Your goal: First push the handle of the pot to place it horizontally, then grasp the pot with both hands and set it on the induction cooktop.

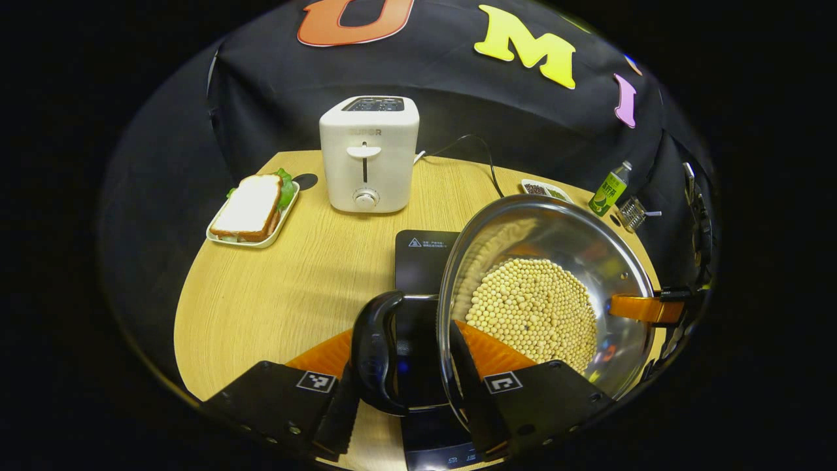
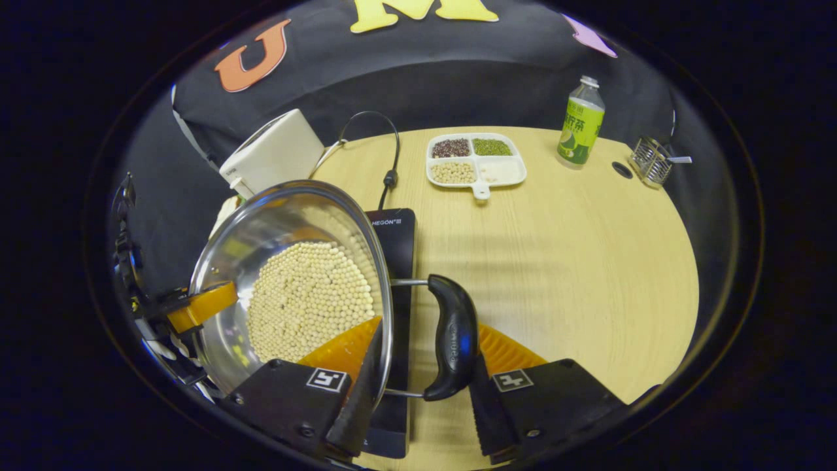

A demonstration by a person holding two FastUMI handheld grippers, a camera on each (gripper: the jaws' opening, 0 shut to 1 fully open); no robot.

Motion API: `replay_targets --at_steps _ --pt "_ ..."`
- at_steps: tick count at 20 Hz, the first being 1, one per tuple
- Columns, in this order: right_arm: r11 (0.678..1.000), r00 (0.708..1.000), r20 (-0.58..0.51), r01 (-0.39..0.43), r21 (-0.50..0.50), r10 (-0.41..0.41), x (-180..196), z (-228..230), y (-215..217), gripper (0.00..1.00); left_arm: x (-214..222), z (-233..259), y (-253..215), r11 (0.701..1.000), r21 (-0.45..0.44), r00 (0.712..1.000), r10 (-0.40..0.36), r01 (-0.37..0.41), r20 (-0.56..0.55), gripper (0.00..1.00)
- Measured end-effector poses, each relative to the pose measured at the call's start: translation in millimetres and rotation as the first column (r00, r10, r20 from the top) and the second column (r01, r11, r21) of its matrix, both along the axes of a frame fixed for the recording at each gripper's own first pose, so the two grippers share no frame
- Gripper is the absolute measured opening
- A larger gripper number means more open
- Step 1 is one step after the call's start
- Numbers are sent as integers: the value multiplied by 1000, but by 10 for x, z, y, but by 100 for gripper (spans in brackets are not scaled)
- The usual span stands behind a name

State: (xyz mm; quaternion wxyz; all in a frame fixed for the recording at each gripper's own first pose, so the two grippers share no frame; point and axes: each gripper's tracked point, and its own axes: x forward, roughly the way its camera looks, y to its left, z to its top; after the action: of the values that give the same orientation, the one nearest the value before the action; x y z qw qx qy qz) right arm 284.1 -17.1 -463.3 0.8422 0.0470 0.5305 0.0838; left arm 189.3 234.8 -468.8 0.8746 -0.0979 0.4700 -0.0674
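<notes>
Soybeans fill the bottom of the round stainless steel pot (image 1: 549, 281) in the left gripper view, held over the black induction cooktop (image 1: 424, 261) on the wooden table (image 1: 288, 288). The left gripper (image 1: 407, 399) has its jaws clamped around the pot's black loop handle (image 1: 376, 350). A white toaster (image 1: 368, 154) stands behind.

In the right gripper view, the right gripper (image 2: 418, 399) clamps the opposite black handle (image 2: 452, 347), one finger inside the rim. A divided white tray (image 2: 476, 160) lies beyond.
</notes>
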Motion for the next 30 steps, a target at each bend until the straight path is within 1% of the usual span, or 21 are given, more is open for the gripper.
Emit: replay_targets --at_steps 1,2,3,4,5,7,8,10,14,15,17,19,21,23,24,25,26,27,28,30 --pt "1000 999 -27 -29 5 29 -61 -27 0 68 -10 -11 8 1000 24 1000 -9 9 -1 78" --pt "999 998 -51 -26 19 27 -105 -39 20 90 1 7 28 999 50 1000 -15 15 -2 75" --pt "1000 999 -39 -13 23 14 -108 27 23 89 3 44 61 997 79 1000 -11 10 11 93" --pt "1000 1000 -3 -11 13 11 -62 77 -7 88 55 123 97 995 102 999 -5 -1 52 95" --pt "1000 999 36 -26 -10 26 -4 101 -59 86 91 212 130 993 116 996 4 -15 88 95" --pt "996 992 103 -73 -40 77 60 192 -112 85 74 372 206 988 145 991 26 -45 131 95" --pt "994 987 131 -90 -61 97 104 257 -129 82 67 444 236 986 158 988 32 -57 153 95" --pt "987 971 188 -131 -95 147 153 389 -156 81 -1 578 238 983 173 983 25 -57 184 95" --pt "980 943 277 -157 -124 186 155 707 -258 81 -118 863 251 972 219 966 27 -85 258 95" --pt "978 933 301 -164 -132 197 124 778 -258 82 -157 957 253 969 228 960 32 -99 279 95" --pt "972 913 342 -184 -147 224 100 912 -292 82 -224 1155 148 970 222 946 26 -102 322 95" --pt "967 890 382 -205 -152 249 35 1084 -319 81 -296 1369 91 966 235 931 16 -109 366 96" --pt "966 874 413 -211 -150 255 -33 1253 -383 82 -361 1617 -7 964 234 910 16 -123 413 97" --pt "967 859 446 -209 -146 252 -82 1417 -454 82 -424 1808 -147 965 215 892 39 -151 450 97" --pt "967 850 462 -207 -146 252 -79 1497 -510 83 -461 1909 -275 966 201 881 50 -162 470 97" --pt "968 839 483 -202 -149 250 -109 1596 -570 88 -513 2022 -379 966 193 872 59 -173 486 97" --pt "968 828 502 -198 -156 250 -127 1722 -653 89 -536 2121 -465 966 186 862 62 -178 503 97" --pt "969 816 523 -193 -157 247 -163 1829 -724 89 -558 2236 -560 966 181 852 65 -184 520 97" --pt "970 807 539 -188 -154 242 -193 1948 -795 85 -580 2364 -654 966 174 839 67 -189 539 97" --pt "974 787 574 -172 -145 225 -239 2180 -933 84 -597 2626 -885 969 154 816 70 -192 574 97"
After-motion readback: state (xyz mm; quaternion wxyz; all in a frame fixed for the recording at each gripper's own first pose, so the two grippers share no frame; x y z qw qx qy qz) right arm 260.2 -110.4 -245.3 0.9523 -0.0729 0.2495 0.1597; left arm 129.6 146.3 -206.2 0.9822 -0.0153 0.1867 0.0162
